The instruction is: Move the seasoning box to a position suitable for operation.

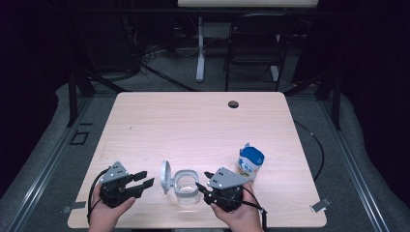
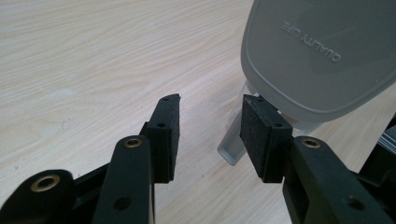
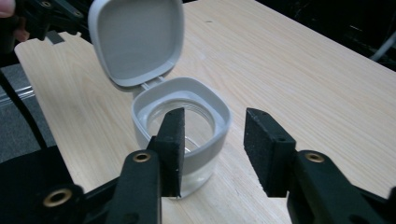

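A clear jar [image 1: 186,187] with a grey rim stands near the table's front edge, its hinged grey lid [image 1: 166,176] flipped up on its left side. My left gripper [image 1: 149,178] is open just left of the lid; in the left gripper view its jaws [image 2: 210,109] stand apart below the lid's outer face [image 2: 317,51], touching nothing. My right gripper [image 1: 203,182] is open at the jar's right side. In the right gripper view its jaws [image 3: 215,121] stand apart just short of the jar's rim [image 3: 140,116], beyond which the lid [image 3: 135,39] stands up.
A blue and white packet [image 1: 251,163] stands just behind the right hand. The wooden table [image 1: 193,121] has a small round hole [image 1: 233,104] near its far edge. A dark chair [image 1: 256,38] and a table leg stand beyond it.
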Motion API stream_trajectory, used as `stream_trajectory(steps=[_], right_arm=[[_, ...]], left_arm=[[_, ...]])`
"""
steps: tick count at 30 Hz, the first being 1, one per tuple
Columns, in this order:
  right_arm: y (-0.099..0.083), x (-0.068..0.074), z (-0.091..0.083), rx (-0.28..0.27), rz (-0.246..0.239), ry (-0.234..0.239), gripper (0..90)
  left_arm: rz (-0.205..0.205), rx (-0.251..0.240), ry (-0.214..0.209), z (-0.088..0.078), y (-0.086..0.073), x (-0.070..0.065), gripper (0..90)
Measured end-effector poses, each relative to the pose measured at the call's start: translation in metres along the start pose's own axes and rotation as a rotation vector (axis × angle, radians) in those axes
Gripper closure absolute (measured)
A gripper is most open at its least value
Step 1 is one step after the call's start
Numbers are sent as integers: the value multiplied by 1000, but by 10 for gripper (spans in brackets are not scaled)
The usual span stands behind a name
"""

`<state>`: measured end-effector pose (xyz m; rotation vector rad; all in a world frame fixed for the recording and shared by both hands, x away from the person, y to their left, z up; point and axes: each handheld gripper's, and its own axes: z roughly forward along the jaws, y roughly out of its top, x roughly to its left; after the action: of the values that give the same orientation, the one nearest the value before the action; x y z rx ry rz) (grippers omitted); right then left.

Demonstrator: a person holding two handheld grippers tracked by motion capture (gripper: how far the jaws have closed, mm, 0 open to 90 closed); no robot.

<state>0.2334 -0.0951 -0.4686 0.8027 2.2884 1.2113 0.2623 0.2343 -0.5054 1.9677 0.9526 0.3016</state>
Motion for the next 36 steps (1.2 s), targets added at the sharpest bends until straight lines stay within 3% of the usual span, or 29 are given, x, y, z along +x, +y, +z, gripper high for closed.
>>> stream_trajectory(steps=[4,6,22,36], right_arm=[[-8,-7,-5,0,29,-26,552],[-13,-11,-7,-11,64,-6,551],[-44,-33,-29,4,124,-87,546],[-67,-54,-49,21,161,-164,514]], left_arm=[[-8,-1,10,-2,0,3,575],[-10,5,12,-3,0,4,573],[-46,-15,35,-5,-3,14,565],[-50,-13,44,-7,-3,17,565]])
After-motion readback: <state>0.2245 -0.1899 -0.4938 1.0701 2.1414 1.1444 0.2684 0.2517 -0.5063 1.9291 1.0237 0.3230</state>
